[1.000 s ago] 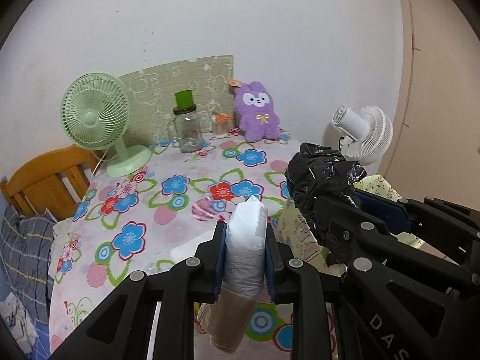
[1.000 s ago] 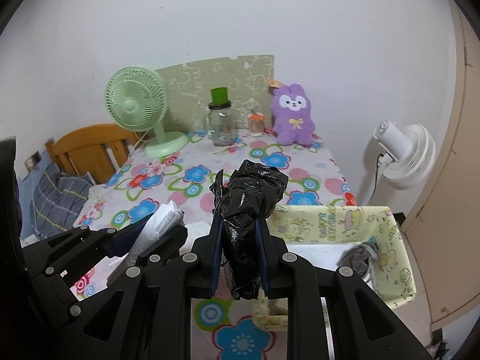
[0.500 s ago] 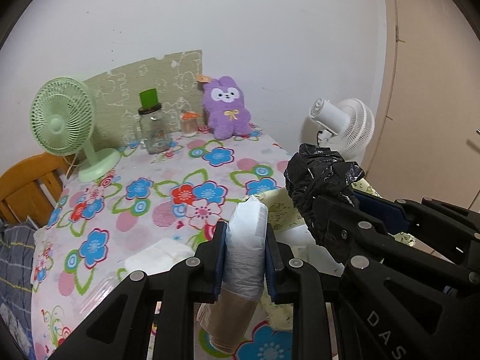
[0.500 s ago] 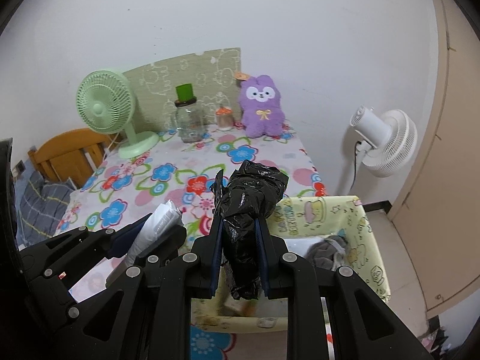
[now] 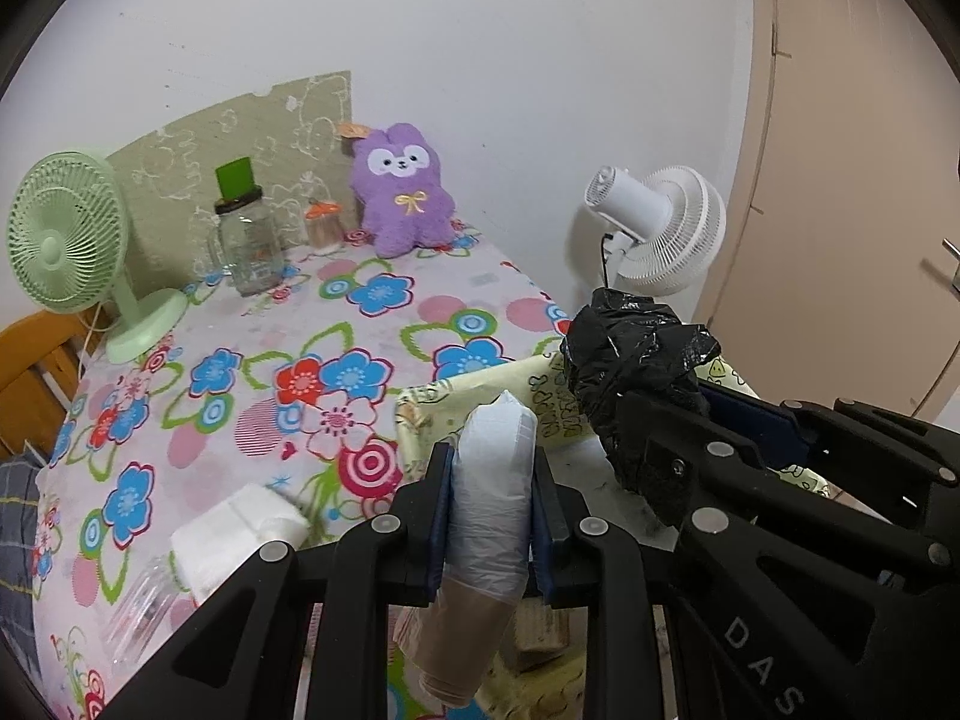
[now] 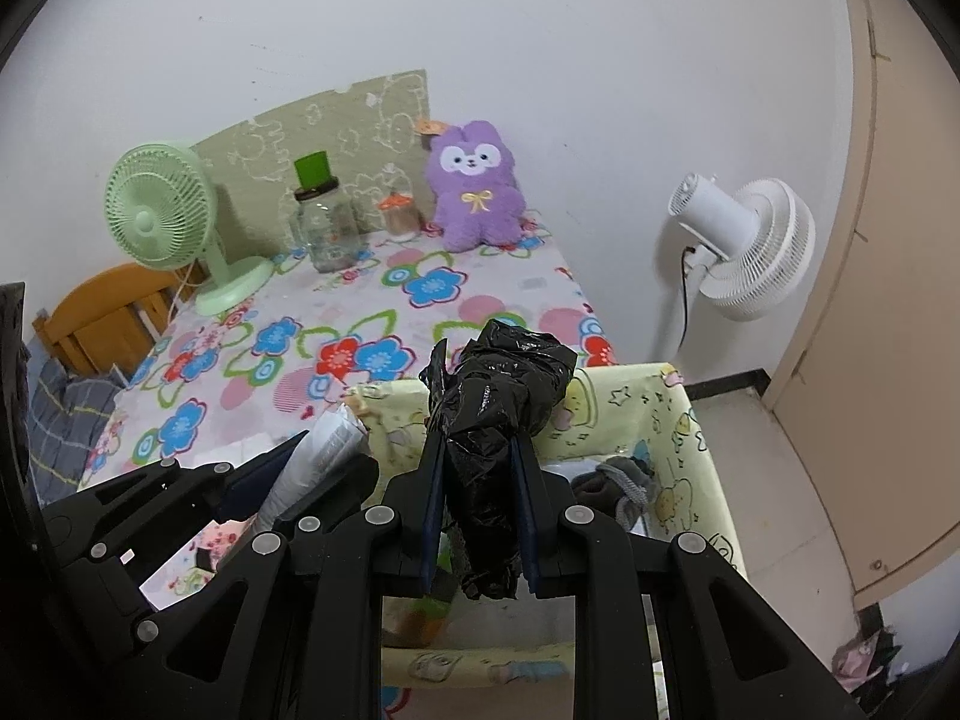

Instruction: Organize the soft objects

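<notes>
Right now I have my left gripper [image 5: 491, 495] clamped on a rolled white plastic bag [image 5: 492, 480], its blue pads pressing both sides of the roll, whose tan lower end hangs below the jaws. My right gripper [image 6: 477, 501] is closed tight on a crumpled black plastic bag [image 6: 498, 420], which bulges above the pads and dangles a little beneath them. Both bundles sit over the near edge of a yellow fabric storage basket [image 6: 690, 420] printed with cartoon figures, standing just right of the table [image 5: 252, 360] with the flowered cloth. Inside the basket, on its right side, I can see a grey knitted item [image 6: 618, 483]; what lies under the grippers I cannot make out. On the table's near left lies a folded white cloth [image 5: 234, 534], with a clear bottle [image 5: 138, 606] just nearer. At the far end stand a green desk fan [image 5: 72, 240], a glass jar [image 5: 246, 240] with a green cap, a small jar [image 5: 321, 225] with an orange lid and a purple plush bunny [image 5: 405, 192]. A white fan [image 6: 744, 246] stands on the right.
</notes>
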The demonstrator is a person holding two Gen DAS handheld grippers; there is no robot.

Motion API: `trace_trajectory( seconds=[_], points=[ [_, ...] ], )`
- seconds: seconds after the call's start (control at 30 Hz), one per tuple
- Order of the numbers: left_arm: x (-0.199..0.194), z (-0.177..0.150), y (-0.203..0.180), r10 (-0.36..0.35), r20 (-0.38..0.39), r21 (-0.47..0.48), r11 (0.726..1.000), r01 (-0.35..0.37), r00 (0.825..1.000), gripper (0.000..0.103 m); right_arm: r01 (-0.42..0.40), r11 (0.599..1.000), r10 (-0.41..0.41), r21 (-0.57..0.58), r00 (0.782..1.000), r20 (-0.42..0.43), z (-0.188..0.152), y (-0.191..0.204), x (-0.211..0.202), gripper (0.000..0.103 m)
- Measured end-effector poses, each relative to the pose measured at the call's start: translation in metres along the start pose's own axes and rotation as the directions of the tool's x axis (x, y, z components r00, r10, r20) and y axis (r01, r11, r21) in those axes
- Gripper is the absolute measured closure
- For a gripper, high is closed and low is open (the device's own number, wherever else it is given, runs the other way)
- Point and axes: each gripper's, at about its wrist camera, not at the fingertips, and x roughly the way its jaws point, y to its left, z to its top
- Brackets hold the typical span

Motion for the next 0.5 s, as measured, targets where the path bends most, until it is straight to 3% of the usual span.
trace_trajectory(
  seconds=[0.13, 0.4, 0.5],
  points=[
    [0.011, 0.001, -0.005, 0.001, -0.022, 0.011, 1.000, -0.001, 1.000, 0.078, 0.004, 1.000, -0.004, 0.018, 1.000, -0.019, -0.001, -0.009, 0.010, 0.079],
    [0.028, 0.000, -0.012, 0.025, -0.075, 0.058, 0.998, -0.021, 0.997, 0.051, -0.005, 0.999, 0.007, 0.038, 0.998, -0.058, -0.004, -0.020, 0.028, 0.079],
    [0.029, 0.000, -0.011, 0.013, -0.085, 0.060, 0.998, -0.008, 0.996, 0.049, -0.024, 0.999, 0.027, 0.042, 0.997, -0.070, -0.005, -0.021, 0.033, 0.079]
  ],
)
